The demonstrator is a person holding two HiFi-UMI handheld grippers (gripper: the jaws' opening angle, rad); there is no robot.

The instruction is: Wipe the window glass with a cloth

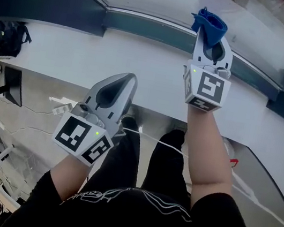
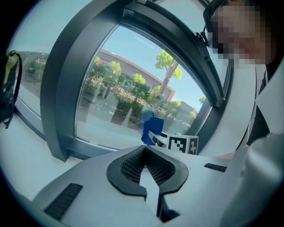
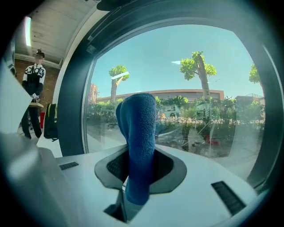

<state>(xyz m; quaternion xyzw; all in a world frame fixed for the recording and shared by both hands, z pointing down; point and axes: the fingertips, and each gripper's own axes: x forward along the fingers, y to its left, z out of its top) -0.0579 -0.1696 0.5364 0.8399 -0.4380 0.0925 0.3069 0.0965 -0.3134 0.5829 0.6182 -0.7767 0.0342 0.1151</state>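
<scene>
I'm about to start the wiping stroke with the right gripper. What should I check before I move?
1. Cloth grip: the blue cloth is clamped in the right tongs and much of it stands past the tips. Ok.
2. Cloth against the window glass: it is close to the pane, but contact is unclear. Cannot tell.
3. Left tongs: shut, empty, held lower than the right tongs and back from the pane. Ok.
4. Bystander: stands off to the left of the window, away from the cloth. Ok.
</scene>
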